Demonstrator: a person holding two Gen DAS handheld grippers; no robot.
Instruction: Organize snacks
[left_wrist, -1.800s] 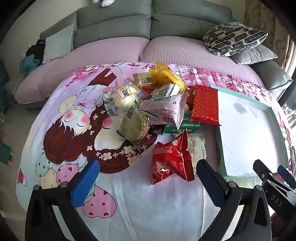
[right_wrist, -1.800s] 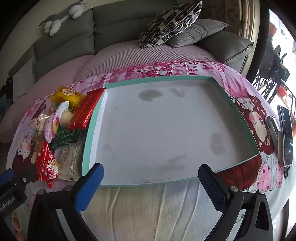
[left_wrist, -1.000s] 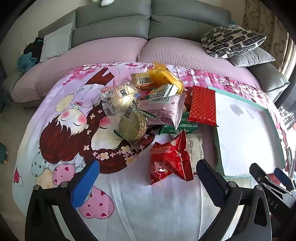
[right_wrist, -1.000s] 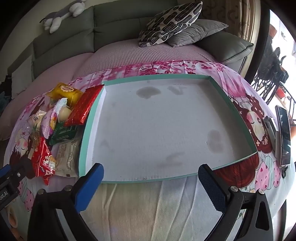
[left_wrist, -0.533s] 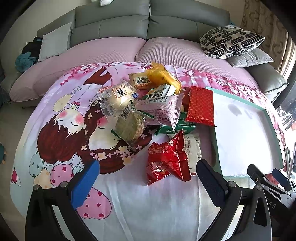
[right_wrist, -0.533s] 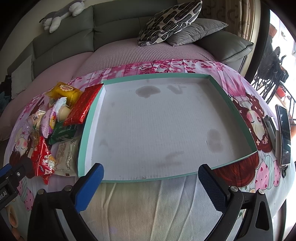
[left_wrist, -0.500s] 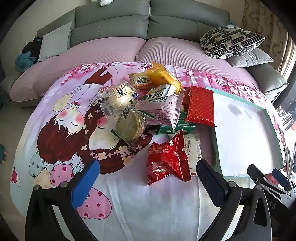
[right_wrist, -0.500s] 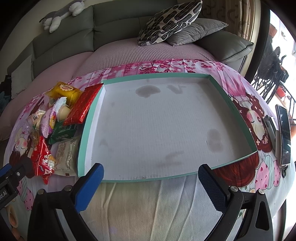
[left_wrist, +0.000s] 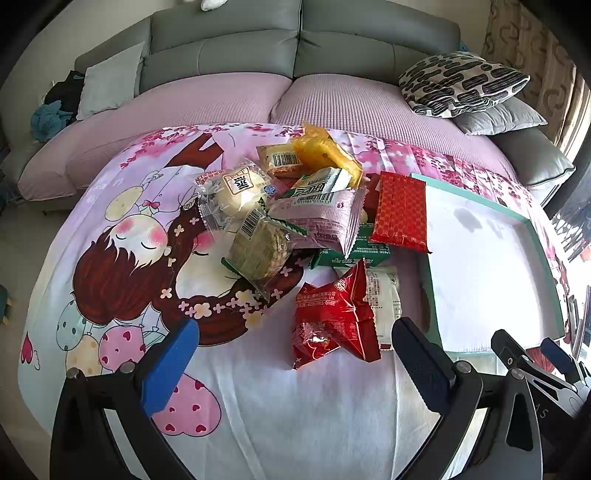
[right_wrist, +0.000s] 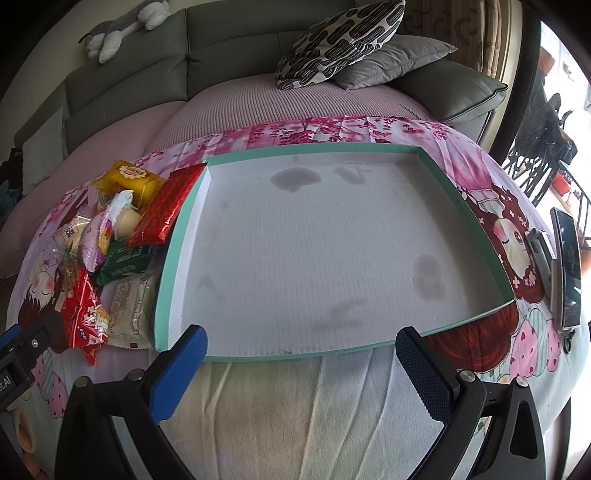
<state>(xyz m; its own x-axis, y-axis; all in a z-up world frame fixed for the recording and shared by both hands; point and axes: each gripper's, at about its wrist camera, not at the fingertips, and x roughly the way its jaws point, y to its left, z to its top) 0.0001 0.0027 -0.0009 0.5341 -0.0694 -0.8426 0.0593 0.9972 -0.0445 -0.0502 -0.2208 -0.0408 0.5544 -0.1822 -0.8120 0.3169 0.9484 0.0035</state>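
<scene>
Hovering low over the cartoon-print cloth (left_wrist: 122, 236) that covers the worktop, the left claw (left_wrist: 295, 354) is spread wide and grips nothing; its blue pads frame the red crinkled packet (left_wrist: 334, 317), the nearest of the snacks. The right claw (right_wrist: 301, 363) is likewise released and empty, poised at the near rim of the teal-edged tray (right_wrist: 461, 206), whose white floor holds no snack yet, only a few dark stains.

All the snacks lie in one loose heap just left of the tray: the red packet rests partly on a pale wrapped pastry (left_wrist: 382, 295), behind them a green box (left_wrist: 351, 254) sits under a pink packet (left_wrist: 321, 218), and a flat red foil bar (left_wrist: 400, 210) leans against the tray's left wall. A clear-wrapped round cake (left_wrist: 258, 251), a white bun (left_wrist: 236, 192) and a yellow pack (left_wrist: 325, 155) lie further back.

By this reading sorting has not begun, and the red packet looks the likeliest first pick. Its slick, puffed film could slip out of a shallow pinch, or the pads could catch the pastry wrapper beneath and drag both. A low approach may also snag the loose cloth and shift the heap. Carried rightward, a packet could clip the tray wall or meet the right claw, which waits close by. A phone (right_wrist: 567, 266) rests near the worktop's right edge and could be nudged off.
</scene>
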